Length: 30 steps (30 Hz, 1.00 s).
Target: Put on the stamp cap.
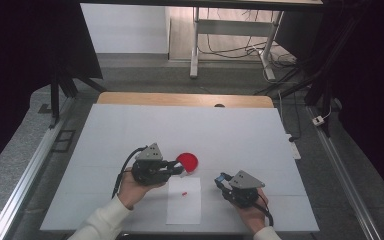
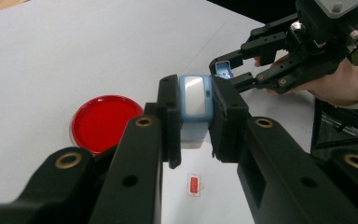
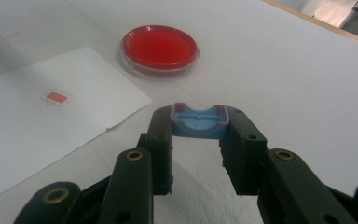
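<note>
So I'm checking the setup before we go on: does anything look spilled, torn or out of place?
Nothing spilled. The white paper sheet has a ragged, torn-looking edge nearest the red dish, which sits flat. A small red tab lies on the sheet. Each claw holds a small blue part squarely.

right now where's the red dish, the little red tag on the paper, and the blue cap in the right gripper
red dish [image 3: 160,48], right gripper view, centre of its red face
red tag [image 3: 56,97], right gripper view, middle of the tag
blue cap [image 3: 199,121], right gripper view, its open hollow side between the jaws
</note>
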Motion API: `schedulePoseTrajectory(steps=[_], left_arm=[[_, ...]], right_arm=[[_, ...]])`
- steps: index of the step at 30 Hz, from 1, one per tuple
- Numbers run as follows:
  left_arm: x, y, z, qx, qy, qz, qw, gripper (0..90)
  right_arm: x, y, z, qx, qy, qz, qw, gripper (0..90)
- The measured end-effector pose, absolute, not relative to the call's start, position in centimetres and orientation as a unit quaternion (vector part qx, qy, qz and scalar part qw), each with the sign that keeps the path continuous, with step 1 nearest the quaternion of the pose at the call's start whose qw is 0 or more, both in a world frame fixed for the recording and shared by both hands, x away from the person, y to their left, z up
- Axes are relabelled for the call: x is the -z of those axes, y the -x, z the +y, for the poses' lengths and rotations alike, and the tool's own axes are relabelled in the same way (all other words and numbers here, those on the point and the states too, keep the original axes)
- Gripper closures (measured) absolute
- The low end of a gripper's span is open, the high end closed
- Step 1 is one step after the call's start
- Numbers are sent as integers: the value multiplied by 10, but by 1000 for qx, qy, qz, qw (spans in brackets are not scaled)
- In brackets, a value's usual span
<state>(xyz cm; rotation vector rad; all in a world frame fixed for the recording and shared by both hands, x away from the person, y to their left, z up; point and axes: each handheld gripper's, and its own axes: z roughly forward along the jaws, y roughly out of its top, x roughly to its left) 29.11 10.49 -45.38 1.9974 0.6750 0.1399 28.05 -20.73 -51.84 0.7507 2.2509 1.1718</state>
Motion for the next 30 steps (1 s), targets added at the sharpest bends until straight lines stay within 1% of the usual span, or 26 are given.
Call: schedulePoseTrajectory(steps=[23, 30], left_arm=[[454, -292, 103, -59, -820, 282, 494, 753], [455, -292, 102, -59, -820, 284, 494, 753]], right_arm=[[519, -279, -168, -444, -242, 827, 243, 646], [520, -278, -152, -449, -227, 832, 233, 646]])
